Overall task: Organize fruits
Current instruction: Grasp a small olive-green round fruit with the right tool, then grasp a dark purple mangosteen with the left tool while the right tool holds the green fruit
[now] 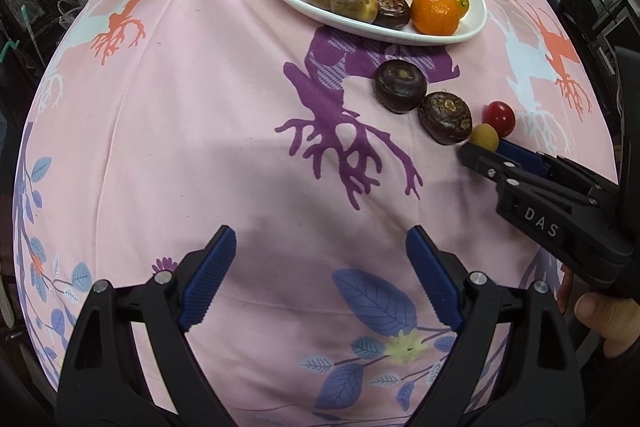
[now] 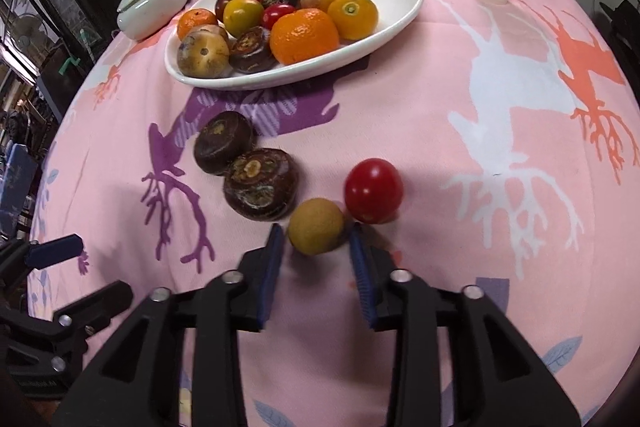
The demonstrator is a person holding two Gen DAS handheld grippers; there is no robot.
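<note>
Our right gripper (image 2: pixel 316 247) has its jaws partly open, the blue pads (image 2: pixel 272 267) standing on either side of a small tan fruit (image 2: pixel 316 231) — probably a longan — which sits right at the fingertips. A thin gap shows on each side, so we read the pads as not pressing on it; it rests on the cloth, gripped by nothing. Whether the fruit is being set down or about to be taken, we cannot tell.

Moving outward from those tips: a red cherry tomato (image 2: pixel 373 190) lies just beyond and to the right, touching or nearly touching the tan fruit. To the left and a little farther sit two dark water chestnuts (image 2: pixel 260 183) side by side, the nearer one close to the left fingertip. Together these four make a loose row on the pink tablecloth (image 2: pixel 440 107). Farther still is the white oval dish (image 2: pixel 404 3), piled with tangerines, yellow and red tomatoes, brown fruits and more chestnuts.

Our left gripper (image 1: pixel 320 267) hovers wide open over bare cloth, holding nothing, well to the left of the row.

So the right hand is clearly the nearer one. The tan fruit lies straight ahead along its fingers, round with no long axis to align to — and the tomato crowds the right pad.
</note>
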